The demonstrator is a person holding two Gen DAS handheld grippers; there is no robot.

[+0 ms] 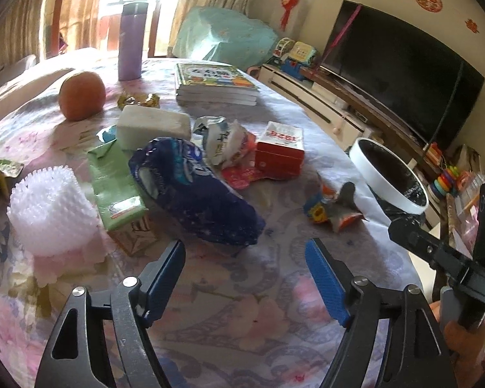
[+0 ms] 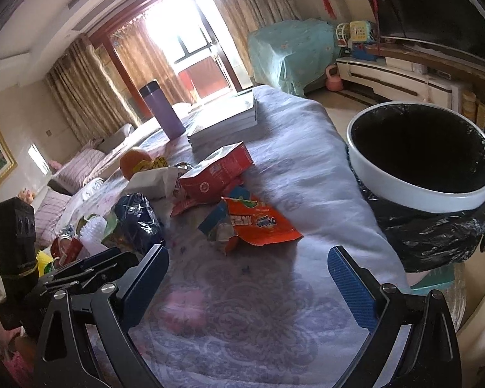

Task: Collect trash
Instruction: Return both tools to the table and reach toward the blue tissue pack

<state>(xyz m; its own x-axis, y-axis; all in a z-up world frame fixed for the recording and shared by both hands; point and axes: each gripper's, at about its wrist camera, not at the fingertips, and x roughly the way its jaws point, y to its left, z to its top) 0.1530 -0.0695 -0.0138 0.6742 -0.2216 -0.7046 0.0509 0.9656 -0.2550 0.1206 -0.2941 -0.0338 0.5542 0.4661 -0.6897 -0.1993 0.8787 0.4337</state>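
While bin (image 2: 420, 174) gapes dark | both grippers' fingers wide, holding nothing

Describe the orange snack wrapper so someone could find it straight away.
Start at the white-rimmed trash bin beside the table. On the floral tablecloth towards the bin lies the orange snack wrapper, torn open and flat. It sits apart from the pile, nearer than the red carton.

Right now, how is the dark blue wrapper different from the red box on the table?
The dark blue wrapper is soft, crumpled film lying long and flat; the red box is stiff cardboard with straight edges. The wrapper lies nearer the left gripper; the box sits farther back. In the right wrist view the box's end flap stands open; the wrapper looks squashed. Both rest on the flowered cloth among other litter.
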